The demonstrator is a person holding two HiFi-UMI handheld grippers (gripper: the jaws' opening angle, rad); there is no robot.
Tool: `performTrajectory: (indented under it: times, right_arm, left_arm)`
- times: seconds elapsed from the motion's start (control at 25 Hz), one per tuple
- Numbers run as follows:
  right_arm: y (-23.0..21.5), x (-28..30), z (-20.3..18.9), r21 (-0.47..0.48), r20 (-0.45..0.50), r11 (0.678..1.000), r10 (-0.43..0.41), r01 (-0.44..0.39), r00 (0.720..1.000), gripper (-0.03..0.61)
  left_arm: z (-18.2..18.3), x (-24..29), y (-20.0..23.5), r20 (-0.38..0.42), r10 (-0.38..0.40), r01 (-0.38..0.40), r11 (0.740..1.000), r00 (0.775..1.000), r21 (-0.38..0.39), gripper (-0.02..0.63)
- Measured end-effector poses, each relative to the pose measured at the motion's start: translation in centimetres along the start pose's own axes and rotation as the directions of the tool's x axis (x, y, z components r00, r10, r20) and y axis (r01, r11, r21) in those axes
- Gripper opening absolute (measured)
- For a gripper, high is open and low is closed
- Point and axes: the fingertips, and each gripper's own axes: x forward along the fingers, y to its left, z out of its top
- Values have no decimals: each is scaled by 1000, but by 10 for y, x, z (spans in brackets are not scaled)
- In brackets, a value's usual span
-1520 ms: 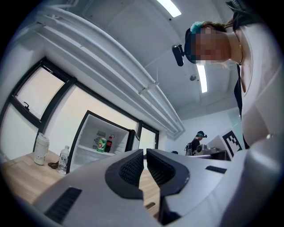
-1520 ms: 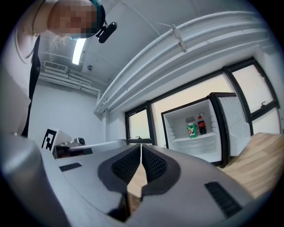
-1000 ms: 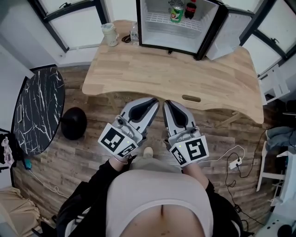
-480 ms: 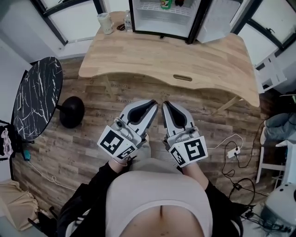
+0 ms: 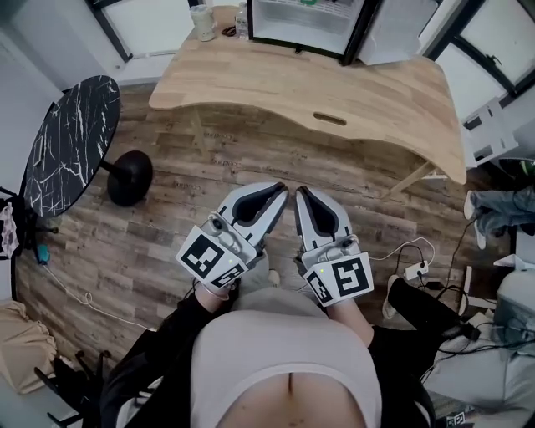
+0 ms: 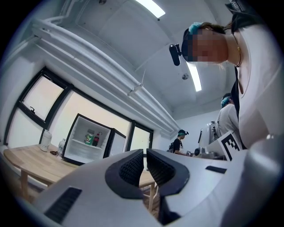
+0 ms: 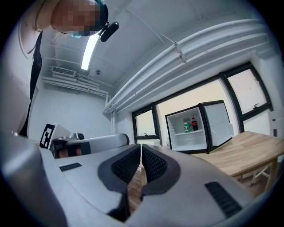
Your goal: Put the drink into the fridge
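Observation:
The small fridge (image 5: 309, 21) stands open on the wooden table (image 5: 334, 92), cut off by the head view's top edge. On its shelf in the left gripper view are a green can (image 6: 90, 137) and a cola bottle (image 6: 96, 139). The right gripper view shows the same can (image 7: 187, 127) and bottle (image 7: 194, 124). My left gripper (image 5: 280, 191) and right gripper (image 5: 299, 192) are held side by side close to my body, over the floor and well short of the table. Both are shut and hold nothing.
A cup (image 5: 201, 21) and a small bottle (image 5: 242, 17) stand left of the fridge. A black marbled round table (image 5: 67, 159) and a black ball-shaped thing (image 5: 129, 177) are at the left. Cables with a power strip (image 5: 414, 269) and another person's leg (image 5: 426, 305) are at the right.
The table and fridge have slid toward the top of the head view, so I stand farther from them. A person's leg has come in at the right. Both grippers stay shut together.

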Motion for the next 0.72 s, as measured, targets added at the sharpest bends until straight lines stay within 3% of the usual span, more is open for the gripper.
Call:
performTrajectory:
  times: [0.72]
  right_arm:
    - [32, -5, 20, -30, 52, 999, -36, 37, 998, 31]
  left_arm:
    - [27, -20, -11, 5, -53, 53, 998, 999, 36, 28]
